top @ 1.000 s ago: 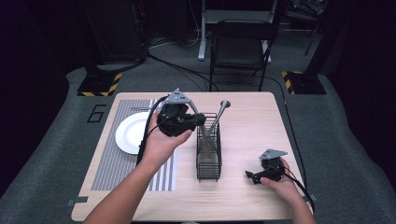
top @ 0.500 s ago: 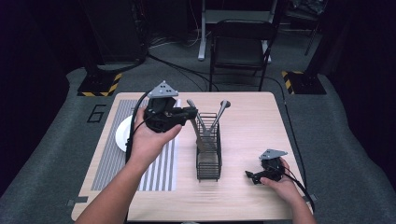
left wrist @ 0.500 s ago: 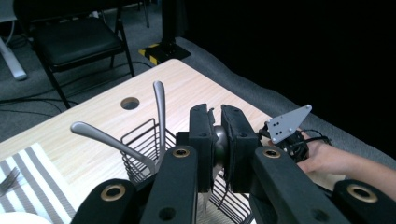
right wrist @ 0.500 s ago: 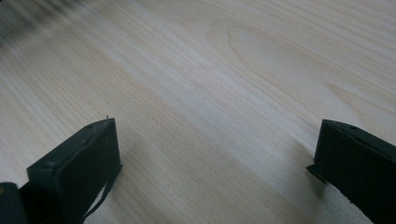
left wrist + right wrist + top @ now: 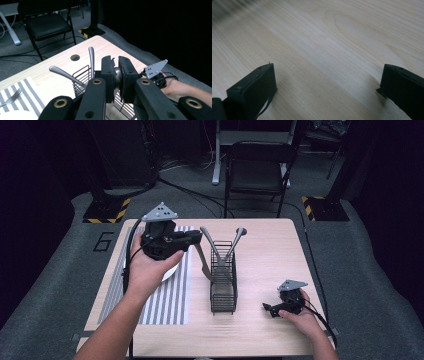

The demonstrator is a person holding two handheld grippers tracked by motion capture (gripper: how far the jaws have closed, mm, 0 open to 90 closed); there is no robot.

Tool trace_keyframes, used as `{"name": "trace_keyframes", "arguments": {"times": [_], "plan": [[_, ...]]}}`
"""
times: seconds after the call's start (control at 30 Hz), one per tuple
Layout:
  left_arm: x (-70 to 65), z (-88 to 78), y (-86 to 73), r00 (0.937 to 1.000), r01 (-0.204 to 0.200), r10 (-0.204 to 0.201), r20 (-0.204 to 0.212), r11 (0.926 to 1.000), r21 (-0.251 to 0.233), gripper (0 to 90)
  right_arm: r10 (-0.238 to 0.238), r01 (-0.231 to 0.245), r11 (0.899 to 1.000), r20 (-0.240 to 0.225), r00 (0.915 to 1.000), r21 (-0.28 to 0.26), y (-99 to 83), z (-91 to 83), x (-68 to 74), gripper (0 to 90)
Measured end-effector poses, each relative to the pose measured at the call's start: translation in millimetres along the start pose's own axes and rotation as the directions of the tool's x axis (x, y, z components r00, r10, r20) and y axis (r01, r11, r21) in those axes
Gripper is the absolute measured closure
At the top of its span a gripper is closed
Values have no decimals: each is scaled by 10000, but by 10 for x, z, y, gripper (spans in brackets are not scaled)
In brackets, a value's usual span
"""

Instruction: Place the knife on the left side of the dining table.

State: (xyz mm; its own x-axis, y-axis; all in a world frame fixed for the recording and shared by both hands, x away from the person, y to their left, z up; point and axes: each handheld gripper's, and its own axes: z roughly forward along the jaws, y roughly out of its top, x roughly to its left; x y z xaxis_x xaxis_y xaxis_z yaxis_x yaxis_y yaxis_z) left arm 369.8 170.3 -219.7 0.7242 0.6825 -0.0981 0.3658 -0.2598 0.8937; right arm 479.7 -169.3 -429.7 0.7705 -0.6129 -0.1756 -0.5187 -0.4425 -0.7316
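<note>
My left gripper (image 5: pixel 196 239) is held above the table between the white plate (image 5: pixel 171 270) and the black wire basket (image 5: pixel 223 285), shut on a metal utensil (image 5: pixel 202 262) that hangs down to the right of the hand. In the left gripper view the jaws (image 5: pixel 117 62) clamp its rounded metal part (image 5: pixel 117 79). Two more utensil handles (image 5: pixel 212 242) (image 5: pixel 237 238) lean out of the basket. My right gripper (image 5: pixel 270 310) rests on the wood at the front right, and the right gripper view shows it (image 5: pixel 327 82) open over bare table.
A striped placemat (image 5: pixel 165 300) lies under the plate at the left, with a fork (image 5: pixel 11 97) on it. The table (image 5: pixel 265 250) has a round hole (image 5: pixel 75 57) near its far edge. A black folding chair (image 5: pixel 257 170) stands behind the table.
My left hand has moved left and a little up, away from the basket's top, taking the utensil along. The right hand has stayed put.
</note>
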Motion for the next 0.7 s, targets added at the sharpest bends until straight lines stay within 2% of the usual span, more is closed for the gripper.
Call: {"name": "trace_keyframes", "arguments": {"times": [0.4, 0.7], "plan": [[99, -140, -22, 9995, 132, -137, -276, 9997, -199, 835, -2, 2, 10000, 0, 10000, -2, 0, 0, 0, 0], [204, -111, -132, 9987, 362, -362, -368, 9993, -14, 835, -3, 3, 10000, -1, 10000, 1, 0, 0, 0, 0]]}}
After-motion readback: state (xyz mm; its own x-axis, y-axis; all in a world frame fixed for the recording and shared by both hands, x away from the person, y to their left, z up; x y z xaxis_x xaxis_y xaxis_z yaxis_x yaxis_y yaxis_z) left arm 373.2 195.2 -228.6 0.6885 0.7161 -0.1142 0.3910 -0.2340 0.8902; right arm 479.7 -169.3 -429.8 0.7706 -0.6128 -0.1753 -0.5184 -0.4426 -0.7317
